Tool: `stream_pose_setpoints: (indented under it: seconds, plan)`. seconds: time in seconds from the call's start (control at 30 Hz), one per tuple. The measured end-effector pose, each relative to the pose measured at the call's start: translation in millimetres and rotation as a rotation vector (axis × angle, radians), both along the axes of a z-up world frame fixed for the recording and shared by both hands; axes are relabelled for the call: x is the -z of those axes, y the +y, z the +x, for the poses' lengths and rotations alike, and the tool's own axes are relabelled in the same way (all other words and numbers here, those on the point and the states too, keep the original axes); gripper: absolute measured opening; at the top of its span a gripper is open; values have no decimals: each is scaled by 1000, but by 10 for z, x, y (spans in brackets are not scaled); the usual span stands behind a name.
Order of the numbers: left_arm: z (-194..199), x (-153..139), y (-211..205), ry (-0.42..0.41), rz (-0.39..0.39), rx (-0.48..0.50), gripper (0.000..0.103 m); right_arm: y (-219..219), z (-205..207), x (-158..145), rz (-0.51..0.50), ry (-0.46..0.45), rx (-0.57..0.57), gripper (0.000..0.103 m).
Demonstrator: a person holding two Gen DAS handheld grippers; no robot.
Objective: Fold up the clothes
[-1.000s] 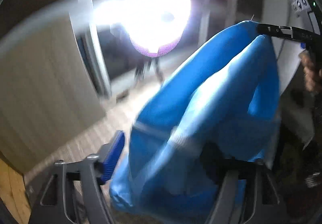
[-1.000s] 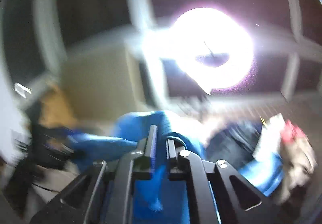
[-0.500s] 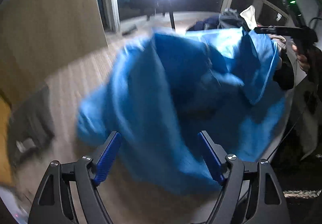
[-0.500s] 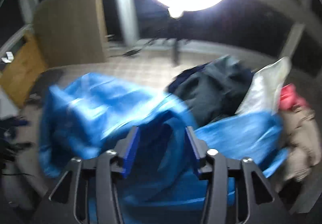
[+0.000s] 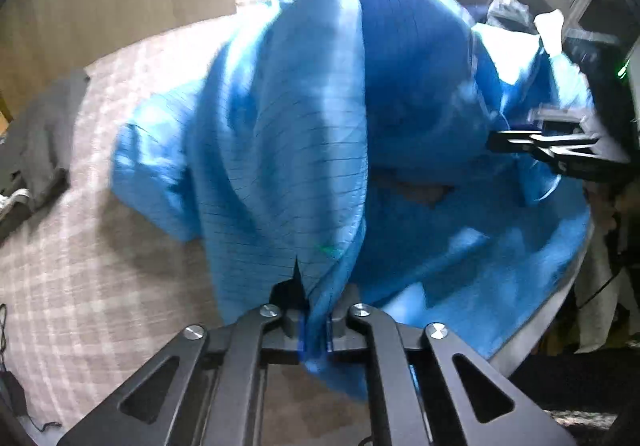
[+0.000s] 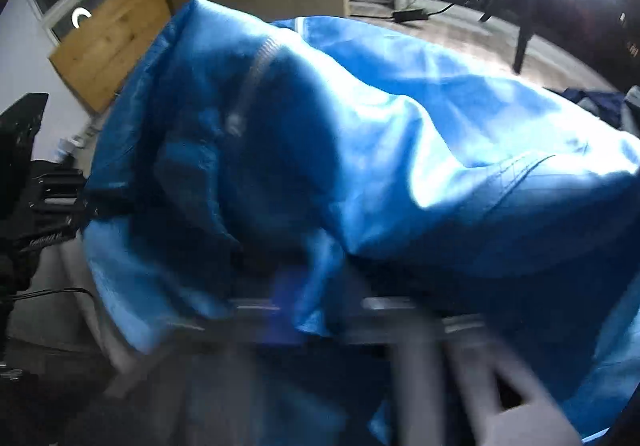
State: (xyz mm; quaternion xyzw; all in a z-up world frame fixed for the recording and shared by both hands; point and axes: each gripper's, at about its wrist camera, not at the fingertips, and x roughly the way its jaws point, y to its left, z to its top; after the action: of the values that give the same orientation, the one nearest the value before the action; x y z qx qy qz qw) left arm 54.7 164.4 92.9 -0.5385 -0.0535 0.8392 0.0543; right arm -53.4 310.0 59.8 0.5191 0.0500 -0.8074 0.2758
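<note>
The blue garment (image 5: 320, 133) hangs bunched between the 2 tools: the left gripper (image 5: 314, 330) pinches its near edge, while the right gripper (image 5: 516, 141) is too blurred to judge.

Blue garment (image 5: 304, 133), checked beige bedcover (image 5: 80, 278)

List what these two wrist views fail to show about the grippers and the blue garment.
- Right gripper, right wrist view: motion blur smears its fingers, so its grip cannot be told.
- Right gripper, left wrist view: its tips are buried in the blue garment.
- Garment's shape: bunched folds hide sleeves and hem.
- Left gripper: clear, shut on fabric.
</note>
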Motion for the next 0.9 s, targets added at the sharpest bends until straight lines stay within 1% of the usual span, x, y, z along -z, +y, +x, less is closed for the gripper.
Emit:
stream_pose_setpoints:
  seconds: [0.07, 0.17, 0.23, 0.33, 0.4, 0.43, 0.47, 0.5, 0.53, 0.57, 0.6, 0.63, 0.67, 0.7, 0.73, 0.8, 0.83, 0.87, 0.9]
  plan:
    - [113, -261, -121, 41, -13, -1, 4, 89, 68, -170, -54, 24, 4, 3]
    - [300, -643, -296, 91, -22, 4, 4, 297, 265, -622, -154, 56, 11, 2]
    - [431, -901, -407, 115, -38, 11, 4, 432, 445, -970, -216, 86, 26, 2]
    - [768, -1319, -610, 144, -56, 39, 4, 593, 783, -1602, -277, 169, 38, 2]
    - [918, -1539, -728, 155, -104, 48, 4, 657, 958, -1937, -329, 218, 25, 2]
    - [954, -1638, -810, 160, -138, 54, 6, 673, 1020, -2099, -356, 246, 16, 2]
    - [918, -1677, -890, 158, -163, 60, 6, 649, 1014, -2219, -381, 267, 10, 2]
    - [845, -1683, -963, 149, -183, 66, 8, 623, 1003, -2336, -406, 287, 4, 2]
    - [767, -1604, -1011, 134, -196, 64, 9, 534, 916, -2385, -415, 308, 2, 2]
    - [687, -1474, -1044, 115, -206, 57, 11, 426, 824, -2388, -404, 325, 0, 2]
    - [606, -1344, -1078, 96, -216, 50, 26, 292, 619, -2294, -367, 332, 12, 2]
    - [526, -1213, -1111, 76, -226, 43, 52, 156, 409, -2196, -328, 338, 24, 3]
    - [446, -1083, -1144, 57, -236, 36, 59, -48, 58, -1945, -269, 305, 58, 3]
    - [365, -953, -1177, 38, -246, 29, 57, -175, -208, -1694, -206, 250, 77, 4]
    - [285, -822, -1210, 18, -256, 21, 51, -298, -470, -1444, -143, 194, 96, 6]
    - [124, -562, -1276, -20, -276, 7, 45, -416, -872, -895, 34, 68, 168, 7]
    - [44, -432, -1309, -40, -286, 0, 47, -392, -925, -754, 69, 30, 194, 8]
    - [-37, -301, -1343, -59, -296, -7, 48, -323, -889, -691, 51, 19, 200, 9]
    - [-7, -298, -1287, -46, -298, 7, 51, -229, -789, -692, 7, 29, 186, 11]
